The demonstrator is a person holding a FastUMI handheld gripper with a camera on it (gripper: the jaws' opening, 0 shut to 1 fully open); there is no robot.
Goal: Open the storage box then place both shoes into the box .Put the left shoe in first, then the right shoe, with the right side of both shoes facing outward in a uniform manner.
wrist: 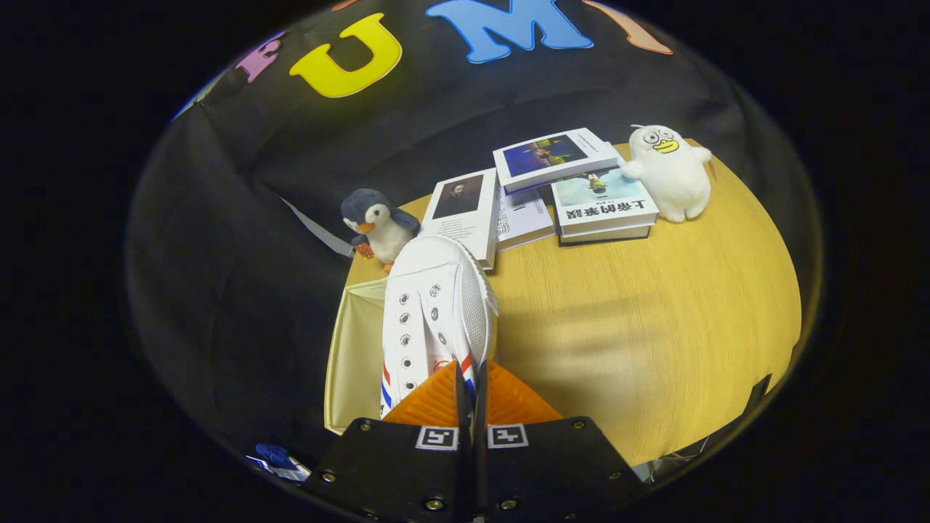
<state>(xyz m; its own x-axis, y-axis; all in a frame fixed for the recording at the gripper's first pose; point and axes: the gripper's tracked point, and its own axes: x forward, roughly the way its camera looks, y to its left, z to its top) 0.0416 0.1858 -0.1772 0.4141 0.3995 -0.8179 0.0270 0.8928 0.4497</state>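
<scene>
Gripper [471, 385] fingers pinched nearly together on the heel edge of a white shoe [434, 319], toe pointing away. Shoe sits over the open cream storage box [354, 356] at the desk [654, 319] edge; penguin plush [378, 226] just beyond.

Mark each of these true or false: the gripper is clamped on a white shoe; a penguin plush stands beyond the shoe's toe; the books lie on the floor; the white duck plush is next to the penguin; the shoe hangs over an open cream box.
1. The gripper is clamped on a white shoe. True.
2. A penguin plush stands beyond the shoe's toe. True.
3. The books lie on the floor. False: they lie on the wooden table.
4. The white duck plush is next to the penguin. False: the books lie between them.
5. The shoe hangs over an open cream box. True.
</scene>
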